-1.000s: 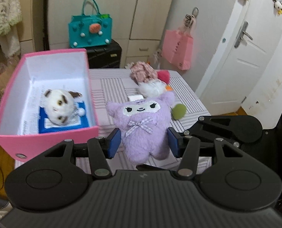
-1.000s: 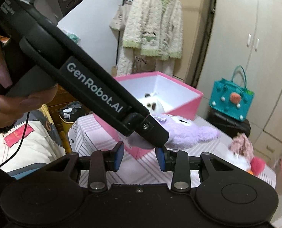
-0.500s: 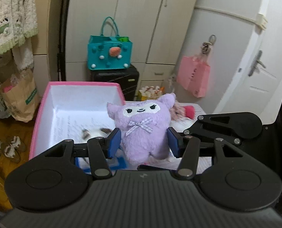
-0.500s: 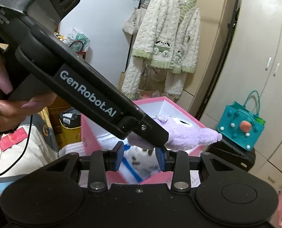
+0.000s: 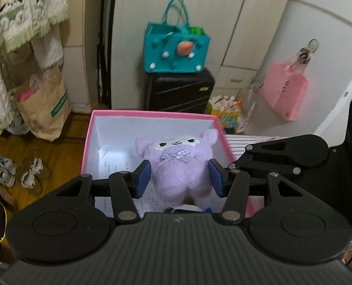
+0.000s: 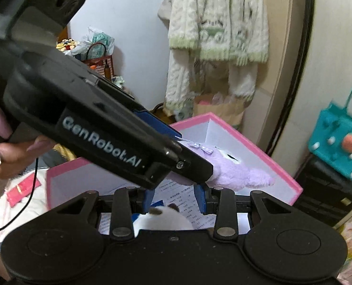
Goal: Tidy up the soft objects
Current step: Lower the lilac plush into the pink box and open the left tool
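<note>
Left gripper point(image 5: 179, 178) is clamped on the purple plush point(image 5: 180, 166), held over the open pink box point(image 5: 152, 114), body pointing forward. Right gripper point(image 6: 173, 199) looks partly open, holding nothing I think, so left's the nearer one.

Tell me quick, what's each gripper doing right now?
Left gripper: closed on the fluffy purple plush toy, over the pink box.
Right gripper: open, holding nothing.

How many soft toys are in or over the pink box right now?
2. The purple plush hangs between the left tool's fingers above the pink box; a white plush lies inside, mostly hidden. More may be hidden.
</note>
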Demonstrator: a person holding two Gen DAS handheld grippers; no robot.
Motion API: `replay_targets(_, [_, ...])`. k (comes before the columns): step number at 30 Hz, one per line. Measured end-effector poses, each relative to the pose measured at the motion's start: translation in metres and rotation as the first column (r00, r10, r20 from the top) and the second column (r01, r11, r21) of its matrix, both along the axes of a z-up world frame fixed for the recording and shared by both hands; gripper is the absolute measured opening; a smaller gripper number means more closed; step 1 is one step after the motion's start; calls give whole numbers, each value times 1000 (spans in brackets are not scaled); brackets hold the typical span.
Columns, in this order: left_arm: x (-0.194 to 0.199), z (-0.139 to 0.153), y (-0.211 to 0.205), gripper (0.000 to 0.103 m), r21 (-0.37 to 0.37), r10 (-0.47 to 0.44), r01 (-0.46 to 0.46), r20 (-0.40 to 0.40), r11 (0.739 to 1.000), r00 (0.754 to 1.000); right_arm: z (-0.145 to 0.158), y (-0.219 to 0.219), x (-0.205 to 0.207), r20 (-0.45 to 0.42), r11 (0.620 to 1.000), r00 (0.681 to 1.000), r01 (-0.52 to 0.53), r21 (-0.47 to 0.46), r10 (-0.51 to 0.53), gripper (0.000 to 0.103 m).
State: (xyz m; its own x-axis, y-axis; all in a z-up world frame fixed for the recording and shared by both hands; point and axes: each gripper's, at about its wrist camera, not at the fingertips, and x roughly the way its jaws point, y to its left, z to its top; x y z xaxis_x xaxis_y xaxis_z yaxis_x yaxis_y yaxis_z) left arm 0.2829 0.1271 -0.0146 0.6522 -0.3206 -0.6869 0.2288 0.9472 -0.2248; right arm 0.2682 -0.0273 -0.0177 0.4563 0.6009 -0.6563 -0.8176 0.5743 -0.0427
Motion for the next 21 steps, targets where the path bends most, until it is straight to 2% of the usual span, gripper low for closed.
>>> replay_targets(5, [27, -20, 9, 51, 2, 23, -23, -70, 1000, 997, -19, 8, 38, -134, 1000, 991, -6, 8, 7, 40])
replay_targets(9, [43, -29, 10, 51, 26, 38, -36, -97, 999, 995, -30, 17, 58, -199, 1000, 980, 3, -7, -4, 40])
replay_targets(13, [50, -42, 5, 50, 85, 41, -33, -105, 996, 994, -38, 24, 73, -225, 999, 974, 24, -47, -34, 40])
replay_targets(15, [55, -52, 6, 47, 64, 35, -26, -150, 998, 988, -43, 28, 80, -230, 997, 972, 40, -71, -55, 39])
replay_targets(16, [57, -55, 6, 40, 54, 29, -20, -169, 998, 985, -47, 29, 79, -228, 995, 972, 37, -96, -58, 39])
replay_targets(18, [56, -62, 5, 40, 55, 37, -27, -182, 998, 983, -52, 32, 77, -200, 989, 977, 41, -144, -69, 39])
replay_targets(21, [50, -63, 2, 40, 63, 40, -30, -171, 998, 984, -55, 30, 73, -207, 984, 974, 54, -167, -88, 39])
